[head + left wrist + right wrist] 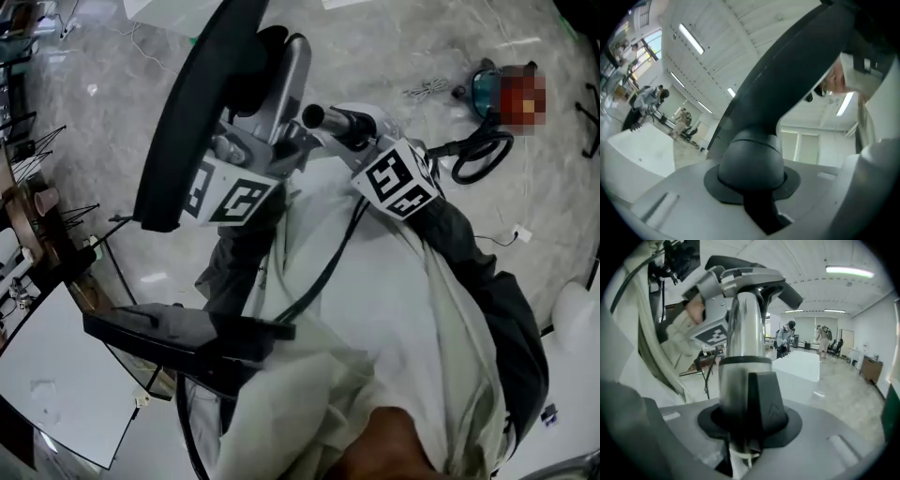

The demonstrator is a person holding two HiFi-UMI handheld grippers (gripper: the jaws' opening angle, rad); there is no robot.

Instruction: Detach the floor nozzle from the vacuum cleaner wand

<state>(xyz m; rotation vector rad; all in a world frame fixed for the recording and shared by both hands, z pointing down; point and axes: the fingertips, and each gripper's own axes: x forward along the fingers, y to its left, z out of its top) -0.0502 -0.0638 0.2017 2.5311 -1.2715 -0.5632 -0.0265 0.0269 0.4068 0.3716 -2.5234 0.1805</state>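
Observation:
The black floor nozzle (187, 122) rises steeply at the head view's upper left, and the silver wand (292, 80) joins its neck. My left gripper (248, 145) is shut on that neck; in its own view the black domed neck joint (750, 164) sits tight between the jaws of the left gripper (750, 192), with the nozzle plate (797, 70) rising behind it. My right gripper (326, 120) is shut on the wand. In its view the right gripper (745, 432) closes round the wand (743, 329) and its black latch (764, 399). The nozzle (750, 266) caps the wand's far end.
A white table (47, 394) and a black bar-shaped object (178, 333) lie at lower left. A rack (28, 159) stands at the left edge. A teal vacuum body (483, 86) and black hose (478, 157) rest on the floor. People (787, 336) stand far off.

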